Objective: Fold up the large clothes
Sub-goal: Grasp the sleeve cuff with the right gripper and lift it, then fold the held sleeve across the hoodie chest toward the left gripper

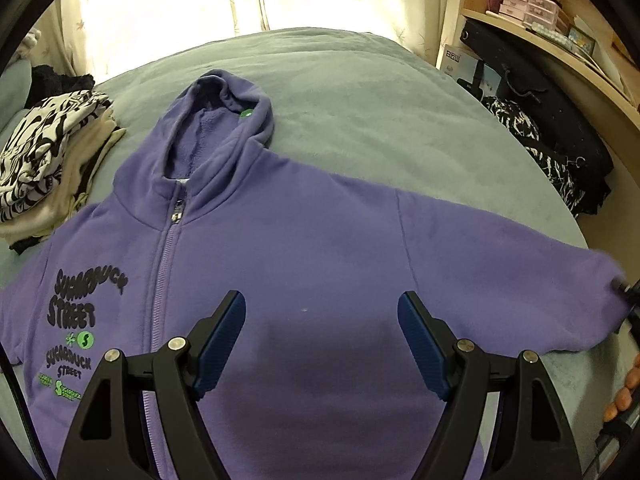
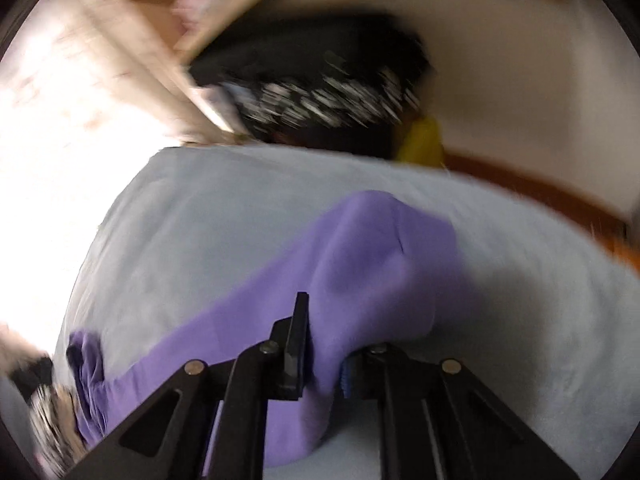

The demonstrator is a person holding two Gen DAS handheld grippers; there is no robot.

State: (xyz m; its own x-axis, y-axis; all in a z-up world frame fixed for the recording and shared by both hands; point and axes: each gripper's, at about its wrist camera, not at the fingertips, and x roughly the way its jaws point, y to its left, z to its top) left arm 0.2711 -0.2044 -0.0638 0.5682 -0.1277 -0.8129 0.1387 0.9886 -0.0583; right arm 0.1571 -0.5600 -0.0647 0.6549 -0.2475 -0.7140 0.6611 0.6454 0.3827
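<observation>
A purple zip-up hoodie (image 1: pixel 304 240) with black and green print lies front up on a grey-green bed (image 1: pixel 360 100), hood pointing away. My left gripper (image 1: pixel 322 320) is open and empty, hovering over the hoodie's chest. One sleeve (image 1: pixel 520 280) stretches out to the right. My right gripper (image 2: pixel 324 352) is shut on that sleeve (image 2: pixel 372 260) near its cuff, and it shows at the right edge of the left wrist view (image 1: pixel 628 292). The right wrist view is motion-blurred.
A stack of folded black-and-white and cream clothes (image 1: pixel 48 168) sits on the bed at the left. A wooden shelf unit (image 1: pixel 560 40) with boxes and dark bags (image 1: pixel 552 128) stands beside the bed's right side. Curtains (image 1: pixel 200 0) hang behind.
</observation>
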